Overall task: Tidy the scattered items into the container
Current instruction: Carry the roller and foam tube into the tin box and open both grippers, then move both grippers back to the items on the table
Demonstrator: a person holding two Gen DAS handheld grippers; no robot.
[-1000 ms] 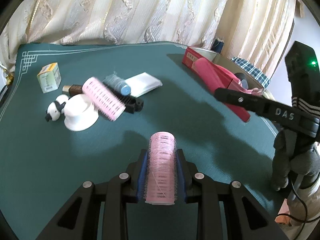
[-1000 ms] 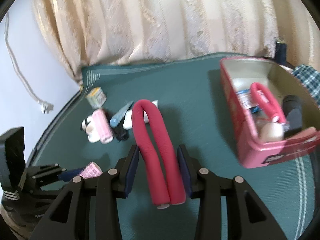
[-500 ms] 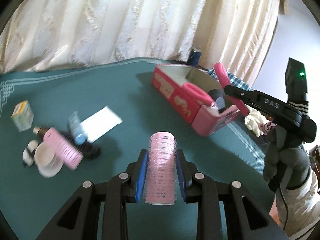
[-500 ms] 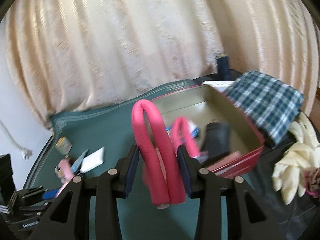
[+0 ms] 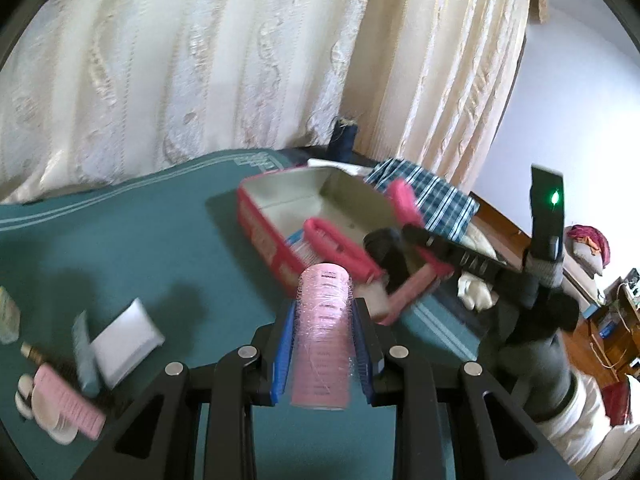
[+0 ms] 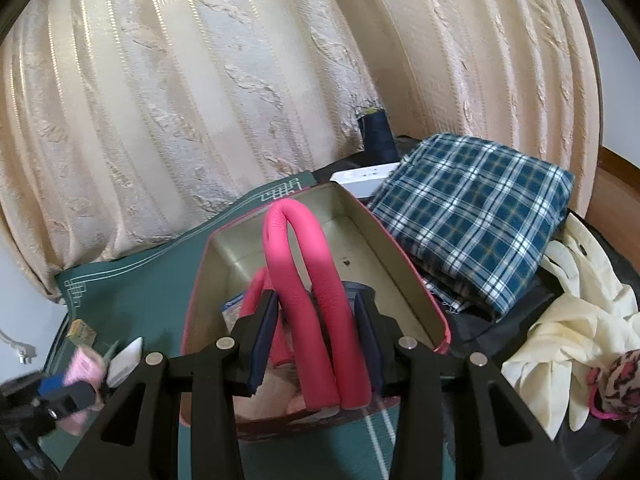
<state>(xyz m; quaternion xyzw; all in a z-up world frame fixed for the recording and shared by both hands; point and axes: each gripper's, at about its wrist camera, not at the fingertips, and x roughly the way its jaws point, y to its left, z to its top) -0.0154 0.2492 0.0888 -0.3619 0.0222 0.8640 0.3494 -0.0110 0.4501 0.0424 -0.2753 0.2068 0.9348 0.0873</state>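
**A:** Both hands have swung toward the tin since a second ago. From the left wrist view, the red tin (image 5: 264,236) has come from the right edge of the frame to the centre, and the loose pile has slid to the lower left.

**B:** And the left gripper (image 5: 325,344)?

**A:** Jaws clamped on a pale pink hair roller (image 5: 323,336) standing between the blue pads, short of the tin. Inside the tin lie a folded pink foam curler (image 5: 340,246), something dark, and a blue-and-white packet. At lower left, a second pink roller (image 5: 68,408), a white packet (image 5: 124,340), a light blue tube (image 5: 86,356) and a white dish (image 5: 56,428) wait on the green mat (image 5: 140,248).

**B:** Now the right wrist view.

**A:** The right gripper (image 6: 316,356) pinches both legs of a bent hot-pink foam curler (image 6: 308,292), jaws partly closed on it, the loop hanging over the open tin. Checked cloth (image 6: 472,212) and cream gloves (image 6: 576,320) sit at the right of the frame, off the mat.

**B:** So how far along?

**A:** I'd say about midway: several items stowed, two in transit, and a handful, including a small yellow box (image 6: 82,330) at the left, not yet collected.
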